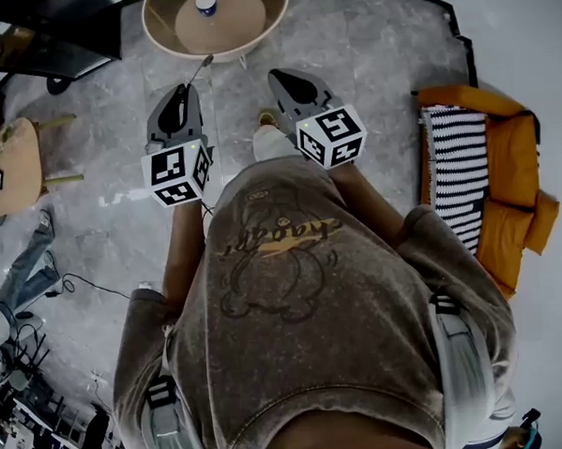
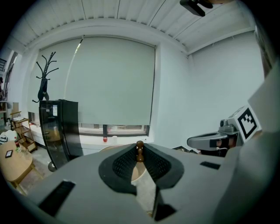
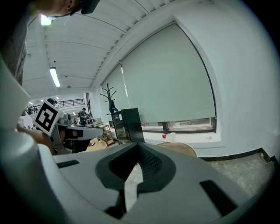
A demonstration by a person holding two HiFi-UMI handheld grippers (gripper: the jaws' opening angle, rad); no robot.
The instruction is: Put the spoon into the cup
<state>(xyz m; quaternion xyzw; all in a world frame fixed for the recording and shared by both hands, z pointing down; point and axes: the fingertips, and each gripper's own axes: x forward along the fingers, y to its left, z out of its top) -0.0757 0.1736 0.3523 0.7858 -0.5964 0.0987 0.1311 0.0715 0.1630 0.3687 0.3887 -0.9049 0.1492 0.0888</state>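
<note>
A grey marbled floor [image 1: 375, 45] is seen underfoot, with cables [image 1: 77, 281] strewn across it at the left. A round wooden table [image 1: 242, 19] is set straight ahead, and a smaller wooden table [image 1: 15, 167] is glimpsed at the left edge. An orange sofa [image 1: 512, 160] is parked at the right, with a black-and-white striped cloth [image 1: 459, 181] laid over it. The far wall is filled by a pale roller blind [image 2: 113, 83], drawn almost down, and a strip of window [image 2: 122, 129] is left showing beneath. A black cabinet [image 2: 59, 127] is stood to its left, with a branched coat stand [image 2: 43, 83] rising above it. The white ribbed ceiling [image 3: 87, 43] is lit by a strip light [image 3: 54, 76].
</note>
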